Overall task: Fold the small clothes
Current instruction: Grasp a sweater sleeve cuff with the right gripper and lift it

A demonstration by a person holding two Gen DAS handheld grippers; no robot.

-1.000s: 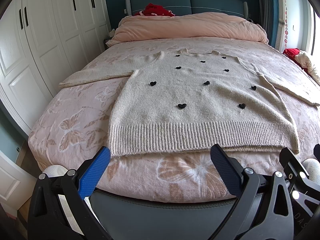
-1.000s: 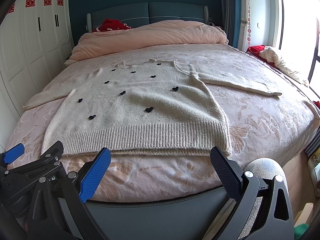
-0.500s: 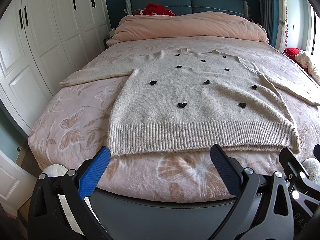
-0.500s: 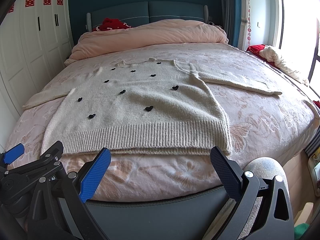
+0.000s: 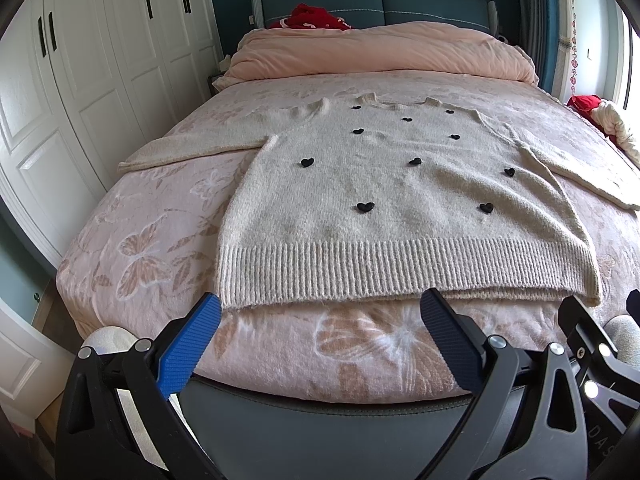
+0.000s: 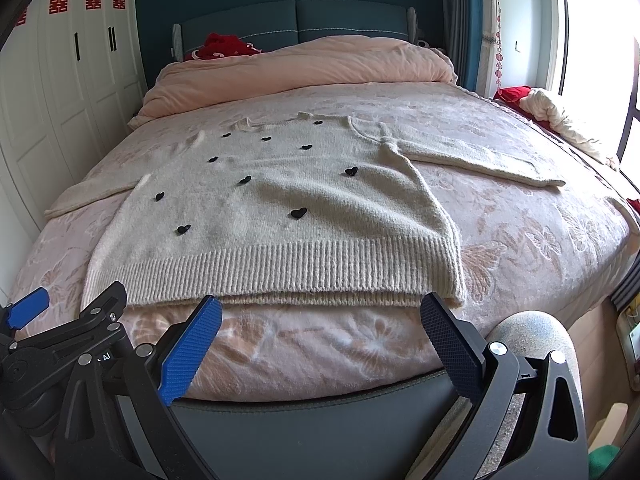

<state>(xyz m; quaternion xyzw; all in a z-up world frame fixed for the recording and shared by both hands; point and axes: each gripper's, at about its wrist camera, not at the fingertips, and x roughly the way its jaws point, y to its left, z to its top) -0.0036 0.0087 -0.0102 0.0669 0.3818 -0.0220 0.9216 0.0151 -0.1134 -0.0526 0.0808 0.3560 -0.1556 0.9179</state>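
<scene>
Nothing is shifting between the earlier frames and this one: both tongs are holding the same station off the foot edge of the bed, and the garment is lying as it was. Left tongs point(image 5: 320, 322) are standing wide apart and gripping nothing, the blue pad point(image 5: 188, 350) and the dark pad point(image 5: 450, 344) hanging just short of the ribbed hem. Right tongs point(image 6: 322, 320) are likewise spread wide and empty, at the same edge; part of the left tool is showing at the lower left of the right wrist view.

Sweater point(image 5: 400, 196), cream knit with small black hearts, is lying flat and face up across the middle of the bed point(image 5: 132, 248), its hem near the foot edge, its collar toward the pink duvet point(image 5: 380, 52) at the head. One sleeve point(image 5: 192, 148) is reaching toward the bed's left edge, the other sleeve point(image 6: 476, 156) toward the right edge. No fold is begun yet.

Risks, as judged: the hem is showing two layers, so a shallow pinch could be catching only the top layer and pulling the front away from the back. A deep pinch could be gathering the patterned bedspread point(image 6: 532, 240) together with the knit. Uneven lifting by the two tongs could be skewing the fold, and the outstretched sleeves could be dragging and bunching.
</scene>
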